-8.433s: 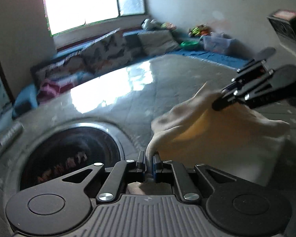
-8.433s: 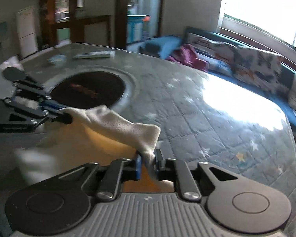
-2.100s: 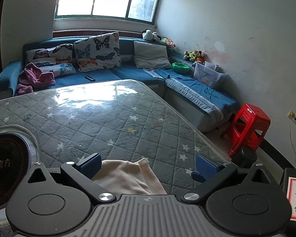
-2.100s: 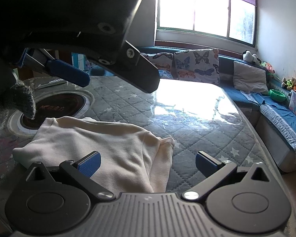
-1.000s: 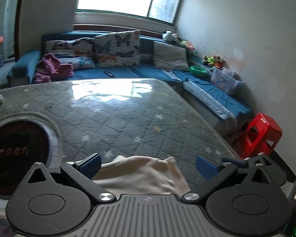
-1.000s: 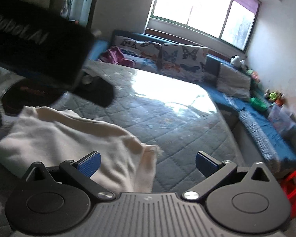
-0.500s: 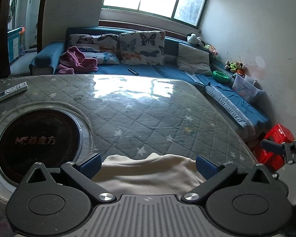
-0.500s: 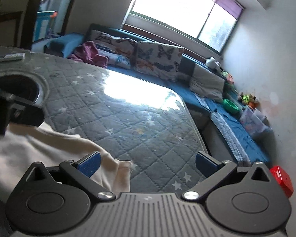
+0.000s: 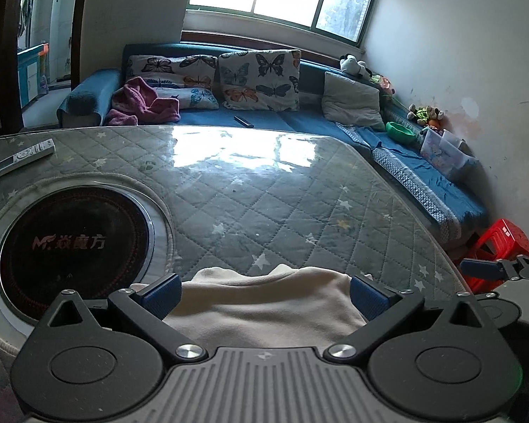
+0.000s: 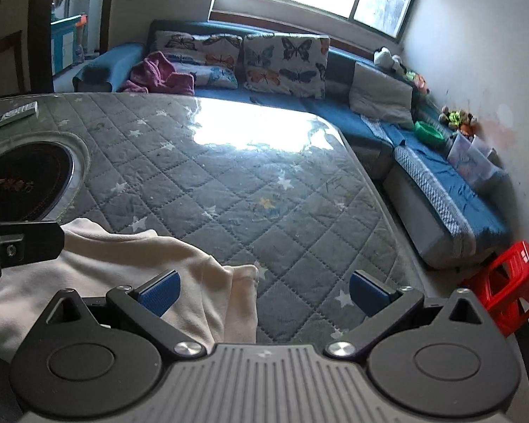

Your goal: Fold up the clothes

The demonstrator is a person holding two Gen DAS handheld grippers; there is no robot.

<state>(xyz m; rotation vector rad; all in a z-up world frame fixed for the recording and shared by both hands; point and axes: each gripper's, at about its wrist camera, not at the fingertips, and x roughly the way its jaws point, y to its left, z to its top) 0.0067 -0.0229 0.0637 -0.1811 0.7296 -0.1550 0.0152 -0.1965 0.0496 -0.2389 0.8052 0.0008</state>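
Note:
A cream garment (image 9: 264,303) lies folded on the grey quilted table top (image 9: 282,204), near its front edge. My left gripper (image 9: 264,294) is open and empty, its blue pads apart on either side of the garment, just above it. In the right wrist view the same garment (image 10: 123,264) lies at the lower left. My right gripper (image 10: 262,290) is open and empty, over the garment's right edge. The left gripper's finger (image 10: 24,239) shows at the left, and the right gripper's fingers (image 9: 483,269) show at the right of the left wrist view.
A round black hotplate (image 9: 70,246) is set in the table at left. A remote (image 9: 21,157) lies at the far left. A blue sofa (image 9: 264,120) with cushions runs behind and to the right. A red stool (image 10: 508,282) stands on the floor at right.
Both grippers let go of the garment, which now lies folded on the table. In the last second both cameras swung left and the right gripper drew clear of the left.

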